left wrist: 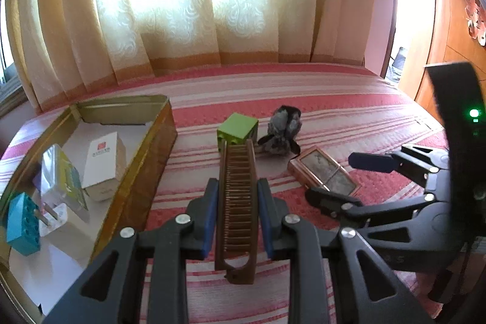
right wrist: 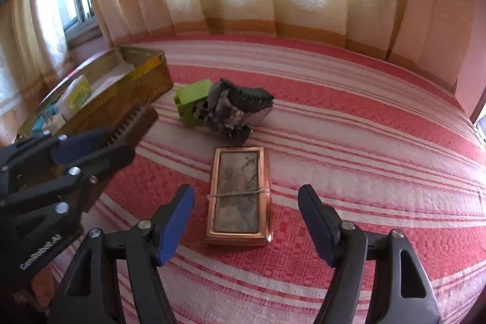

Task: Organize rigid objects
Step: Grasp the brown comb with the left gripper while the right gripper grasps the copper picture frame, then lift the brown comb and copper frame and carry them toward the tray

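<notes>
Left fingers (left wrist: 237, 220): closed on a brown comb (left wrist: 238, 202), the blue pads pressing its two long edges near the handle end; the comb stuck out straight ahead, teeth showing between its rails.
Left hand's pose: tilted down toward the bed, comb held clear above the bedspread (left wrist: 349, 111); in the right wrist view it sat at the left edge, comb tip aimed toward the box.
Right fingers (right wrist: 246, 223): wide apart, gripping nothing, both blue pads clear of everything.
Right hand's pose: angled steeply down over the bed, fingers straddling the near end of a copper-framed case (right wrist: 238, 196) without touching it; the case lay flat on the bedspread between them and a little ahead.
Case: rectangular, with a greyish picture on its lid and an elastic band across it.
Green block (left wrist: 237, 128): on the bedspread beyond the comb's tip, just beside a grey, dark-edged bundle (left wrist: 284, 131) whose make I could not tell.
Box (left wrist: 145, 166): open, gold-sided, at the left on the bed; inside it lay a white carton (left wrist: 104, 163), a shiny packet (left wrist: 62, 175), a white plug (left wrist: 54, 216) and a teal block with holes (left wrist: 22, 225).
Curtains (left wrist: 182, 5): cream, backlit, hanging behind the bed.
</notes>
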